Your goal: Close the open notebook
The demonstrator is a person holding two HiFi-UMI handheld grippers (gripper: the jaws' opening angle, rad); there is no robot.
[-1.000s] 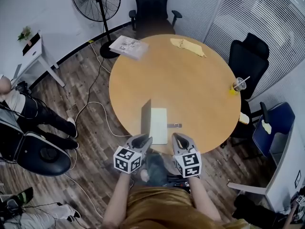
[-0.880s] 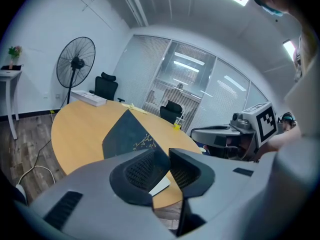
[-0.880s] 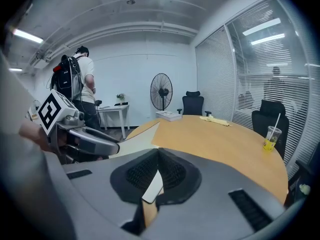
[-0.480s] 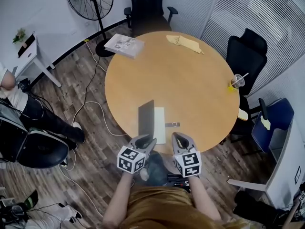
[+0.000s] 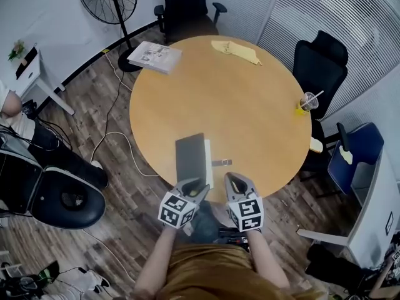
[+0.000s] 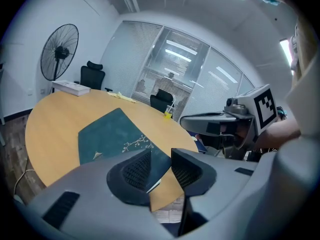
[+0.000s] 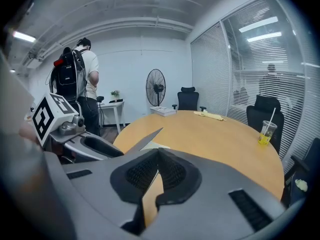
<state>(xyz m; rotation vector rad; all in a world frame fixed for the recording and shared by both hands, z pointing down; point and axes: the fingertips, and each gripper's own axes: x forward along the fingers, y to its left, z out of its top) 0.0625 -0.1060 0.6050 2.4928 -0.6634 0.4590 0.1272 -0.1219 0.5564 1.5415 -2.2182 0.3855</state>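
Notebook (image 5: 190,157), lying at the round table's (image 5: 250,99) near edge, is lowering its dark cover, upright a second ago, almost flat, so closing is nearly finishing. The left gripper (image 6: 160,160) is spreading its jaws, leaving the cover's near corner loose between them. The right gripper (image 7: 157,165) is keeping its jaws pressed together, holding nothing. Beyond the cover a white page strip is still showing, so full closure is proving hard to judge.

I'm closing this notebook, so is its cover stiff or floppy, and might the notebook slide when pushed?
Probably stiff: the dark cover looks flat and straight-edged while tilted above the pages. Likely light, since it looks thin. The notebook could slide a little, as the table looks smooth.
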